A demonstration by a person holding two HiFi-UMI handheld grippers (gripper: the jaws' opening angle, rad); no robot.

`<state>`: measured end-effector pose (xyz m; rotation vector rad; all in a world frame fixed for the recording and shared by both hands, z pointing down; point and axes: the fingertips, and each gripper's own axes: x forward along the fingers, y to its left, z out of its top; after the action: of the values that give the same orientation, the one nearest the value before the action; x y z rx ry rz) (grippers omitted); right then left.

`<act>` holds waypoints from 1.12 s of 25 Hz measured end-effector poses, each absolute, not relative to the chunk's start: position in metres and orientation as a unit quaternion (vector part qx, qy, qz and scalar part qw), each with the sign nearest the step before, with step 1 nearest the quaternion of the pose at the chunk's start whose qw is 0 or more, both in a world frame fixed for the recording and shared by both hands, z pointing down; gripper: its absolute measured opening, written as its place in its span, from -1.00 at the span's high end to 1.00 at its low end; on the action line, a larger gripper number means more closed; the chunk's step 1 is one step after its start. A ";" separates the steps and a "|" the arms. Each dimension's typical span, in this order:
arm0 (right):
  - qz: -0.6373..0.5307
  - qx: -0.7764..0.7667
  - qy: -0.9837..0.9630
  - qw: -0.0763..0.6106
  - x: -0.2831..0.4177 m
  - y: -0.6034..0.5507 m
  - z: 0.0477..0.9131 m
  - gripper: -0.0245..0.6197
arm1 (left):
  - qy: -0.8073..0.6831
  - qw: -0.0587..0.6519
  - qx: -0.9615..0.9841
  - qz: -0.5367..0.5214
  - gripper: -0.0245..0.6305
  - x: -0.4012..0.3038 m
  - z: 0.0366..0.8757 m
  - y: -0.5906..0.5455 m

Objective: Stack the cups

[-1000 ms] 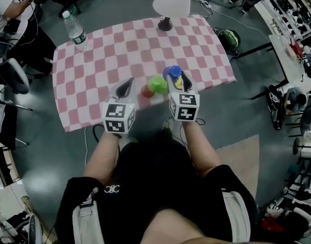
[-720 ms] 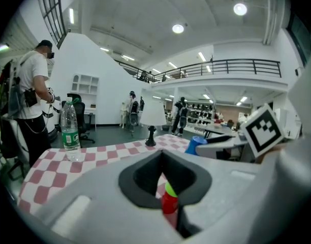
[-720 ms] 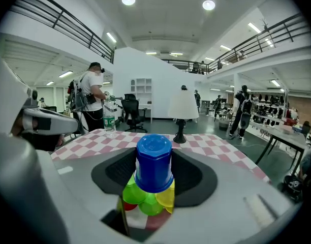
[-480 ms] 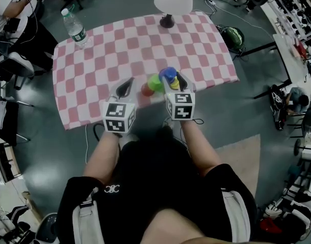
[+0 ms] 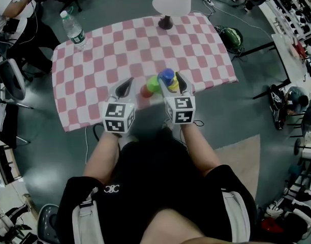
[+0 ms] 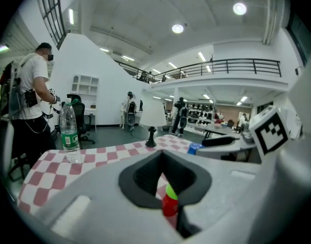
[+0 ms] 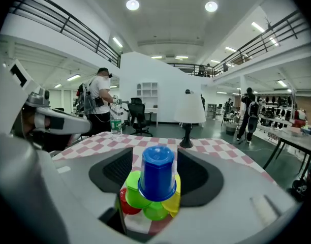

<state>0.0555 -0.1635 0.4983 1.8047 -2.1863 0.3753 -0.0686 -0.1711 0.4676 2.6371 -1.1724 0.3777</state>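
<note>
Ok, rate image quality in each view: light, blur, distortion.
Head view: dim and flat, tablecloth edges bowed by the wide lens. Left gripper view: heavy fisheye, black corners, ceiling lights blown white. Right gripper view: same fisheye, blue cup fairly sharp, railing curved.

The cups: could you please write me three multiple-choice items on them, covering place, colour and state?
1. Where is the blue cup? A apart from the rest; B on top of the other cups; C underneath them.
2. In the head view, which colour is the leftmost cup? A red; B blue; C yellow.
3. How does the blue cup stand? A mouth up; B on its side; C mouth down.
Key: 1 B, it crowns the pile; 2 A, the red cup sits at the pile's left; 3 C, its closed base faces up.
</note>
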 end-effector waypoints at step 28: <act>0.041 0.720 -0.693 0.001 0.176 -0.165 0.423 0.93 | -0.443 0.063 0.889 0.095 0.93 -0.053 0.432 -0.204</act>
<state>0.1760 -0.1652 0.4226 2.2586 -2.1758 0.1288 -0.0527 -0.2039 0.4316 2.6858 -1.3393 0.2856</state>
